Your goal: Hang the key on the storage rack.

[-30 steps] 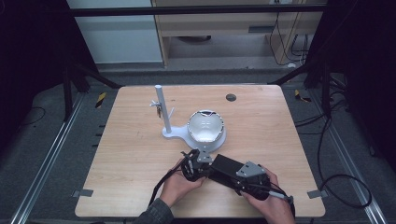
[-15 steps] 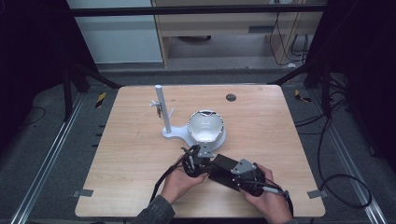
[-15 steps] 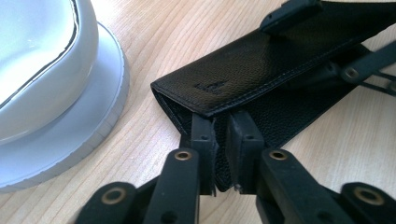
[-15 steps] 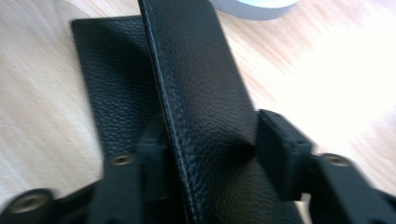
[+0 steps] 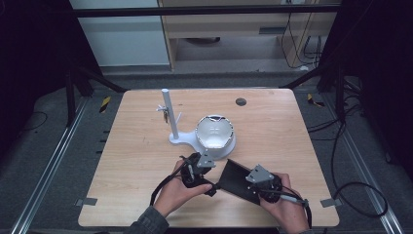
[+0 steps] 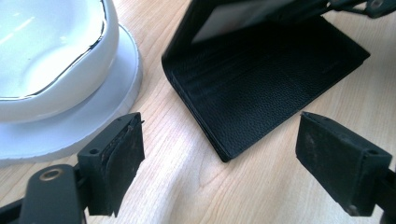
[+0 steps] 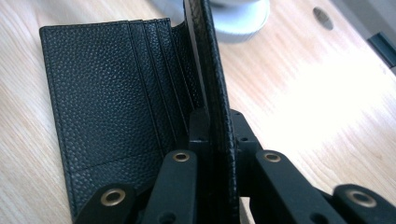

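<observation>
The black wallet (image 5: pixel 238 181) lay open near the table's (image 5: pixel 131 146) front edge, one half flat on the wood with its card slots up, the other half raised along the fold. The right gripper (image 7: pixel 212 140) had just been closing and now pinched that raised flap edge-on, the leather standing upright between its pads. The left gripper (image 6: pixel 219 168) had just been opening; its jaws stood wide with nothing between them, and the flat half's near corner lay just ahead of them, slightly to their right. The wallet's long axis ran diagonally away from the left jaws toward the right hand (image 5: pixel 285 207), so the left gripper was the free one closest to the flat half. Just beyond stood the white bowl (image 5: pixel 214 132) on its white stand (image 5: pixel 175 138). The slots' contents could not be made out, and the lifted flap hid the fold's inner face.
</observation>
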A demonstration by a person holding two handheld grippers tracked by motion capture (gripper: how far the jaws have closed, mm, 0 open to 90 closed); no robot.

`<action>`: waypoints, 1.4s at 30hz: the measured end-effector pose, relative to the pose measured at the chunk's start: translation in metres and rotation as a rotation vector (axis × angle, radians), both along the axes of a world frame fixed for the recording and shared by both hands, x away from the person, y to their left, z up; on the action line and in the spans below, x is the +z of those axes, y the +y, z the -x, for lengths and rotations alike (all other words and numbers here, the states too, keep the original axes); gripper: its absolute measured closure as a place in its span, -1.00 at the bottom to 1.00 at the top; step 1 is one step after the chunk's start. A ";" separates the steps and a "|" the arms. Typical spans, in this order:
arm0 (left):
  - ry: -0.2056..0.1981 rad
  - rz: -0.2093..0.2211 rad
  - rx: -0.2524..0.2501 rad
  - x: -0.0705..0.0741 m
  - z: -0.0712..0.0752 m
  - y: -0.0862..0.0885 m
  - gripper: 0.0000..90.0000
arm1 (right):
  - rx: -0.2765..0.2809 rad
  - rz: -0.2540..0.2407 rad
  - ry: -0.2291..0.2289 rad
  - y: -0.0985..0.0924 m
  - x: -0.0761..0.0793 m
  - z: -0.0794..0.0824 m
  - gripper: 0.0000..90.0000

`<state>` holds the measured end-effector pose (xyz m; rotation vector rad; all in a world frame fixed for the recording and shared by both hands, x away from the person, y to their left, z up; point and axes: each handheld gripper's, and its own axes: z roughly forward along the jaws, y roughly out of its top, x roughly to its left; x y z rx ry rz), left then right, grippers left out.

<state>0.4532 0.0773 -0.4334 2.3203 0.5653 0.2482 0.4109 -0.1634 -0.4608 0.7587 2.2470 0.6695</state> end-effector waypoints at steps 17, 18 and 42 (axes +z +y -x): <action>-0.007 0.009 -0.019 0.022 -0.009 -0.001 -0.75 | 0.012 -0.235 -0.102 -0.027 0.014 0.005 0.86; -0.009 0.021 -0.016 0.022 -0.009 -0.001 -0.76 | 0.012 -0.244 -0.107 -0.027 0.014 0.005 0.86; -0.022 -0.005 -0.045 0.024 -0.012 -0.007 -0.74 | 0.073 -0.404 -0.177 -0.032 0.025 0.009 0.86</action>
